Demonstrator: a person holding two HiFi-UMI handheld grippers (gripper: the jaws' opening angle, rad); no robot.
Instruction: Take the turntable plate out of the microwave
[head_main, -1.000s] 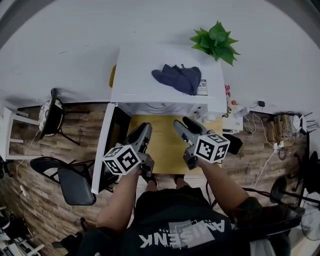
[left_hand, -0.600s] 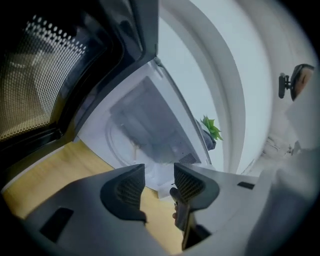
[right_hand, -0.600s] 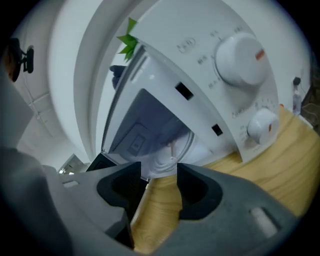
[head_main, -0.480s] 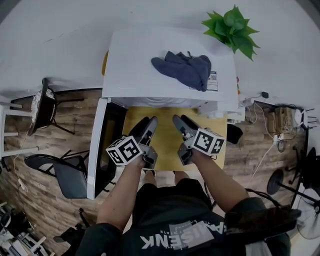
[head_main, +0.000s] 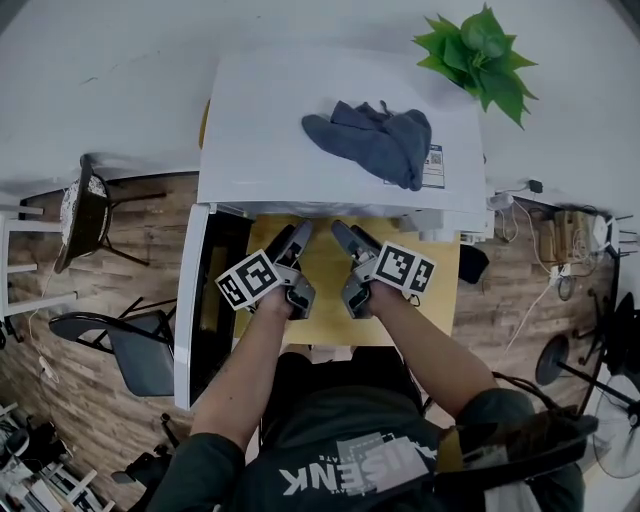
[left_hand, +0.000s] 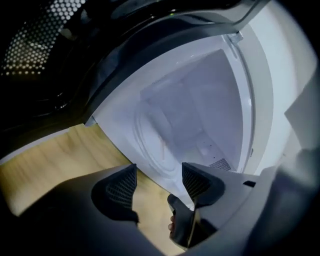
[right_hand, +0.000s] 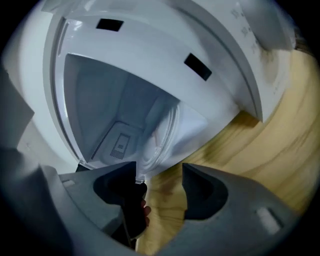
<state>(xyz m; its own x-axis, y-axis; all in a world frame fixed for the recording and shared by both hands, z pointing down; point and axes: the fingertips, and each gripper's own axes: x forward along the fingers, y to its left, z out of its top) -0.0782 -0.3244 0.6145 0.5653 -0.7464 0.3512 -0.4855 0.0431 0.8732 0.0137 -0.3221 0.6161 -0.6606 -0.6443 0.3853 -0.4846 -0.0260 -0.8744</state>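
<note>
the reaching step is judged to be in hand: the left gripper (left_hand: 159, 170) and the right gripper (right_hand: 160, 167) are held just in front of the open microwave (head_main: 270, 130), their jaws are opening, and nothing is found between them. the turntable plate (left_hand: 160, 135) is seen lying flat on the floor inside the microwave, not yet touched. for the next move, both grippers should probably be brought inside the microwave, one to each side of the plate's rim, and closed there before it is lifted and drawn out level.
</note>
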